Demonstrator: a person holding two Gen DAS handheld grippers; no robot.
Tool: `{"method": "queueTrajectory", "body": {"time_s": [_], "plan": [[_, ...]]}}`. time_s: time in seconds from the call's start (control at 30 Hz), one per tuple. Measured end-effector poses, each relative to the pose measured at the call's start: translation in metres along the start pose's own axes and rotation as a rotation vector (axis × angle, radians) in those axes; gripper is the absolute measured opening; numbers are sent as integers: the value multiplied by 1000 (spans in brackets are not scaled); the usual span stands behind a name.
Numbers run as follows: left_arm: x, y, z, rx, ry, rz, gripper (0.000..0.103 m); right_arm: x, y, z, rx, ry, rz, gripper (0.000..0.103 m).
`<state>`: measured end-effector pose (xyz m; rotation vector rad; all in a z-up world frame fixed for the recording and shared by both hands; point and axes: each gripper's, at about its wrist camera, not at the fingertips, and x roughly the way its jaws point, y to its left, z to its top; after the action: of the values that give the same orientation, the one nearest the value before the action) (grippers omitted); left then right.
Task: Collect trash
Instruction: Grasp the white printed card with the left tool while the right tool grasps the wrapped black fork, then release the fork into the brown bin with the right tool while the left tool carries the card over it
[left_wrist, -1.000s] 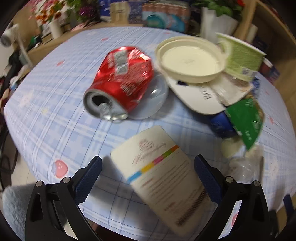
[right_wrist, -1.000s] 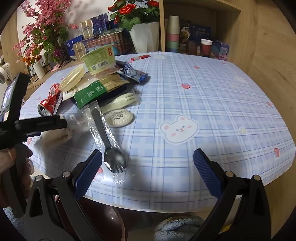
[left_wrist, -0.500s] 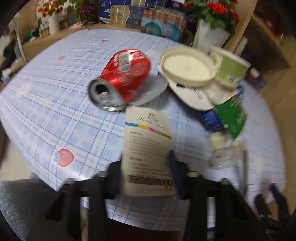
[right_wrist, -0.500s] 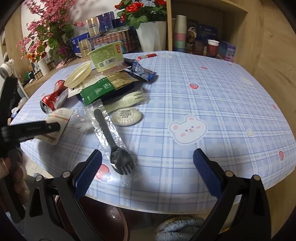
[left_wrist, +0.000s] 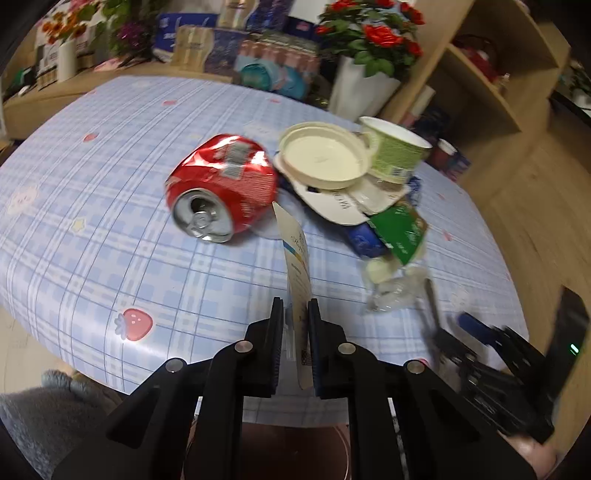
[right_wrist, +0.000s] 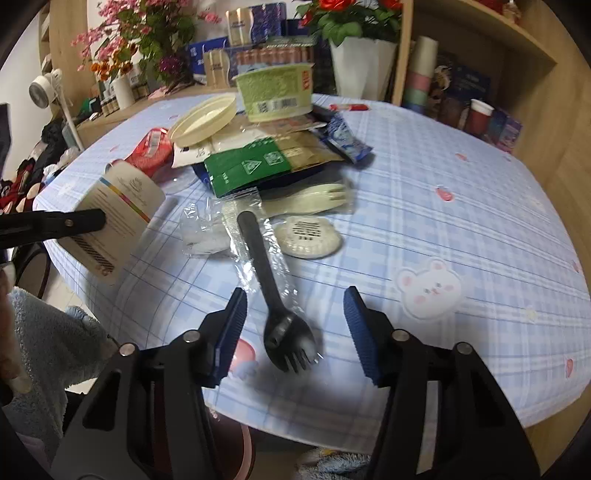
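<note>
Table (right_wrist: 461, 206): fork (right_wrist: 275, 291) nearest the front edge; round packet (right_wrist: 308, 242) behind-right of it; cup (right_wrist: 275, 92) and lid (right_wrist: 203, 120) on the wrapper pile behind; can (left_wrist: 221, 186) left.

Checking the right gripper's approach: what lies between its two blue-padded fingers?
In the right wrist view, the right gripper has been closing around the head of the black plastic spork in its clear wrapper, lying on the blue checked tablecloth; the pads are not yet touching it.

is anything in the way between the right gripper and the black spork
Nothing visible blocks it. The black spork lies on the table in its clear wrapper, its head between the right gripper fingers, whose jaws have just been closing but do not yet touch it. The left gripper, shut on the white card, is off to the side.
</note>
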<state>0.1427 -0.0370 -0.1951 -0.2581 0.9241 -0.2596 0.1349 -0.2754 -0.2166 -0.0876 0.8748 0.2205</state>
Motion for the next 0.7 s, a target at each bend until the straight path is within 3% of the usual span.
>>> {"method": "queueTrajectory", "body": {"time_s": [0.2,0.27,0.37,0.7], "plan": [[-15,-5,-2,56,-37,-19,13,14,6,9,-12,28,18,49],[-20,-2,-2,59,-48,-20,13,13,6,10,-4,34,28,29],[-29,6,-2,50,-66,-25,12,2,6,12,27,6,51,17],[-64,15,-8,55,-131,-41,12,-36,18,11,74,-65,56,15]]}}
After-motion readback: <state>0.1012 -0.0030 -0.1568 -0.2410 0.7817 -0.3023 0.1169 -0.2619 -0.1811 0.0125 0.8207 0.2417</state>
